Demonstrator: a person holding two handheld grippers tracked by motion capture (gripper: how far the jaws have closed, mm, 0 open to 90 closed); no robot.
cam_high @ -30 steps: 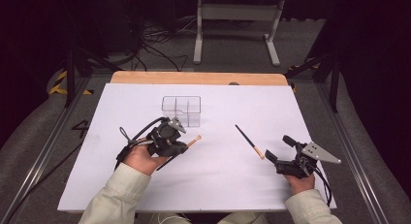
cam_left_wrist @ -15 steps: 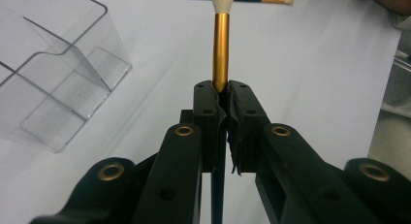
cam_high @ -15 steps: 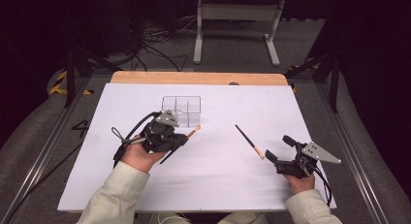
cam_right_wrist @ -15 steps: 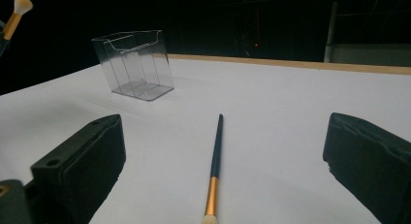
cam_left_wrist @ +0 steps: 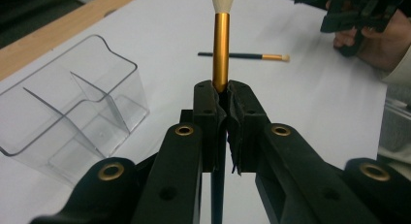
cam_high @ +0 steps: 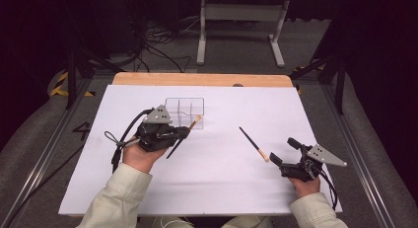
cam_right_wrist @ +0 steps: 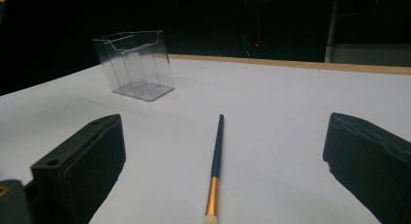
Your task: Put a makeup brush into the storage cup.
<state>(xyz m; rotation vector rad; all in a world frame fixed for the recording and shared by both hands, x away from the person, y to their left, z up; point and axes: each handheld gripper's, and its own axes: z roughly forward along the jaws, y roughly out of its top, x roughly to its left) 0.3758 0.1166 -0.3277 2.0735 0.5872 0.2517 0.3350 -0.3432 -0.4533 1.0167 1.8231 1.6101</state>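
While the makeup brush (cam_high: 183,134) sits clamped in the left tongs (cam_high: 183,133) at centre-left of the high view, its pale tip points toward the clear acrylic organizer (cam_high: 185,108) just above. Right of centre, a second brush (cam_high: 254,144) lies on the white table (cam_high: 226,188), before the wide-open right tongs (cam_high: 285,151).

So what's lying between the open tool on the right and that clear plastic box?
A second brush on the white sheet. In the right gripper view it runs from the right tool toward the clear box.
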